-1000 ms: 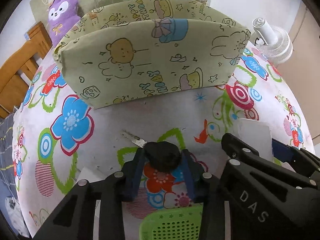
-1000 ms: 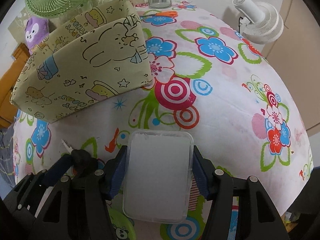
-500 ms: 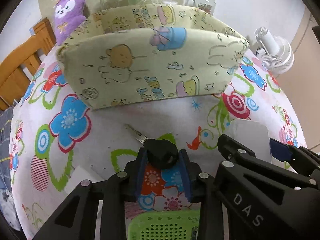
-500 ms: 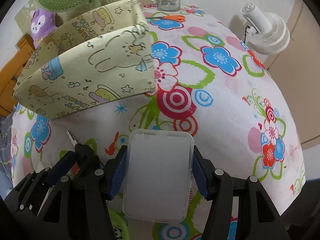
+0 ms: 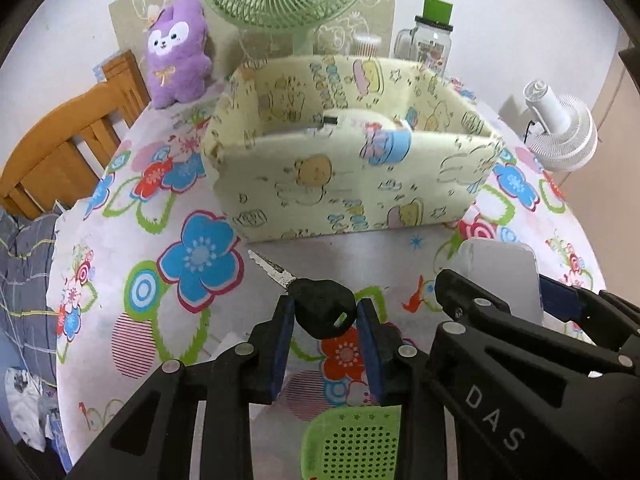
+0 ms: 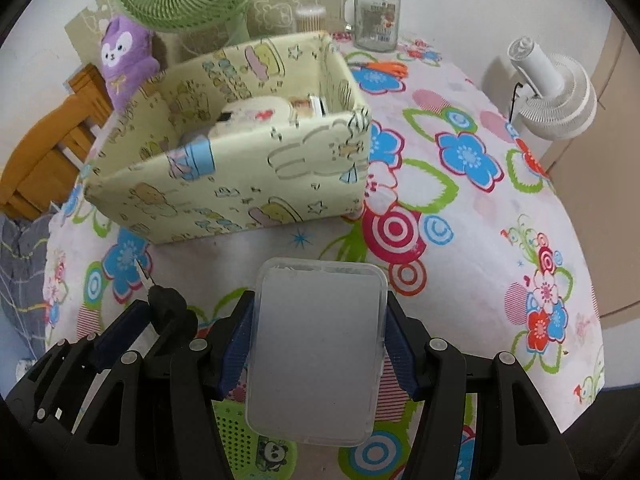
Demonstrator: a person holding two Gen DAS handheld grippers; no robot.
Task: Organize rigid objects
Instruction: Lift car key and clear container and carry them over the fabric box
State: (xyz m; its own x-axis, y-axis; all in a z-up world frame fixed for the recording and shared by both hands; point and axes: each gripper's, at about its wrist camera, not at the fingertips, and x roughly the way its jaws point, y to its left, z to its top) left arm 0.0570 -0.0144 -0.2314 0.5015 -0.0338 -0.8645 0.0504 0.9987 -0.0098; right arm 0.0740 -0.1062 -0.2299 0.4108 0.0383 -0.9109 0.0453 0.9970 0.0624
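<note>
I hold both loads clear of the floral tablecloth, the fabric bin ahead of both grippers. My left gripper clamps a key, blade pointing forward-left; my right gripper pinches a plastic case, long axis toward the bin.

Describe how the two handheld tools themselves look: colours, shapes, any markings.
Both are alike: the left tool and right tool have matte black angular plastic frames with triangular cut-outs and silver round rivets at the pivots. Each finger ends in a flat dark blue pad. White letters "DAS" mark the right tool's side. No cables, hands or sleeves show.
</note>
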